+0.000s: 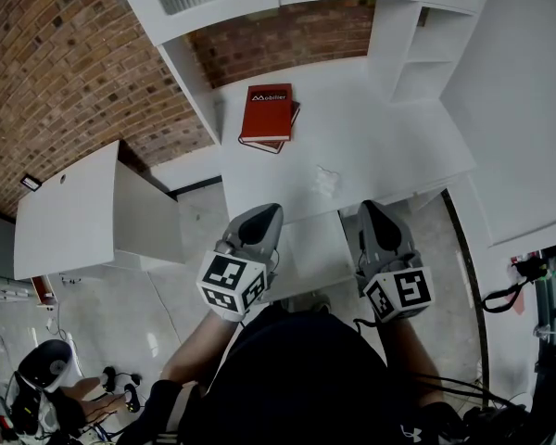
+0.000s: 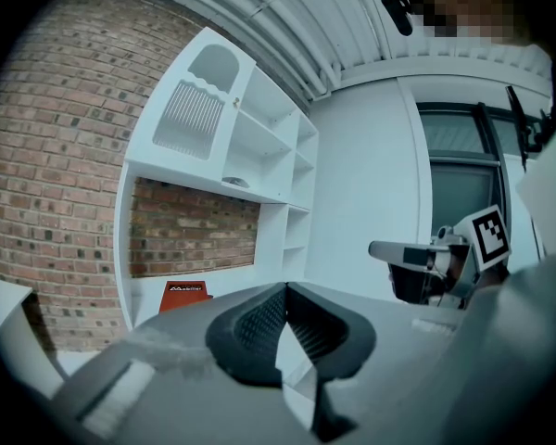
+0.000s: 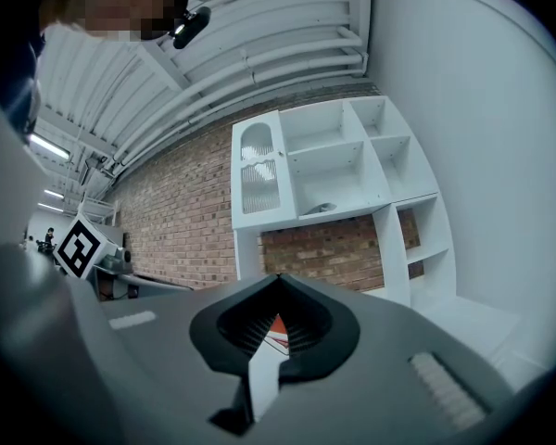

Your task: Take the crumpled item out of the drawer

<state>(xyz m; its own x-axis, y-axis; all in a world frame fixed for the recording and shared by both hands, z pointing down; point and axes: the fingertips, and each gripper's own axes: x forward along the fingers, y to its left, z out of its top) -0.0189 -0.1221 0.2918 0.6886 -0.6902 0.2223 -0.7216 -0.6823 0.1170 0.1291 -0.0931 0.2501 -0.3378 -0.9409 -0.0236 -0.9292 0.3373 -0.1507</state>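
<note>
A small white crumpled item [image 1: 326, 182] lies on the white desk top [image 1: 389, 146], near its front edge. Below that edge a white drawer [image 1: 311, 248] sticks out between my two grippers, and the part of it that shows looks bare. My left gripper [image 1: 270, 211] hovers at the drawer's left side, its jaws together with nothing in them [image 2: 284, 290]. My right gripper [image 1: 367, 208] hangs at the drawer's right side, also shut and empty [image 3: 278, 284]. Both sit a little nearer to me than the crumpled item.
A red book [image 1: 267, 113] lies on another book at the back left of the desk. White shelves [image 1: 426, 58] rise at the back against a brick wall. A low white cabinet [image 1: 74, 213] stands to the left, and cables [image 1: 514, 290] hang at the right.
</note>
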